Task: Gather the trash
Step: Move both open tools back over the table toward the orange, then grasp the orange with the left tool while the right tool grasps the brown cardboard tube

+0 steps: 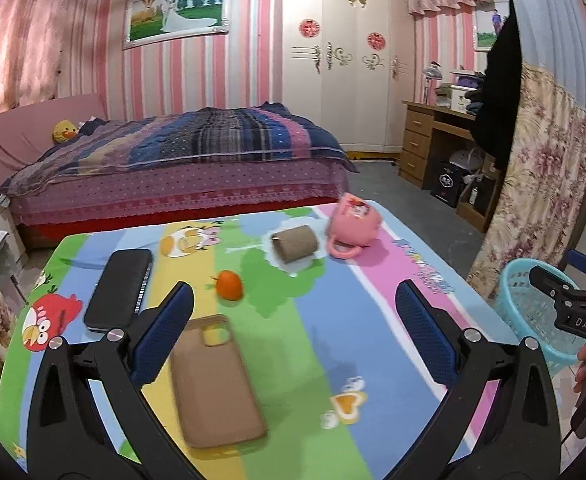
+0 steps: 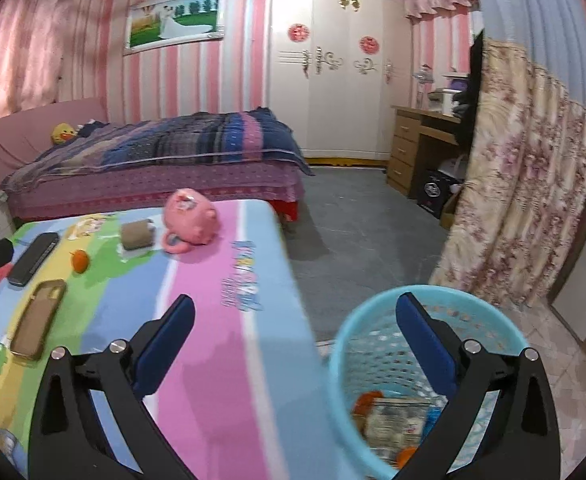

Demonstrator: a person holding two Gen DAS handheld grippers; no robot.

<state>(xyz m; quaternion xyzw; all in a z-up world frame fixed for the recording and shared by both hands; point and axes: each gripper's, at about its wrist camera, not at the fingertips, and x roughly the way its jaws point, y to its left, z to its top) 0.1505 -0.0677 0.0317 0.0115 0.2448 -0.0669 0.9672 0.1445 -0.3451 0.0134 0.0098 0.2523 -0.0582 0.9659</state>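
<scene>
Some trash already lies in the blue basket (image 2: pixel 425 364), which stands on the floor just under the right tongs (image 2: pixel 295 336); their jaws are spread wide with nothing between them. On the bench (image 1: pixel 373 344) a cardboard roll (image 1: pixel 295 243) on its paper scrap looks like trash left to collect. It lies well ahead of the left tongs (image 1: pixel 295 320), also released and empty, beyond the orange (image 1: pixel 229 285).
</scene>
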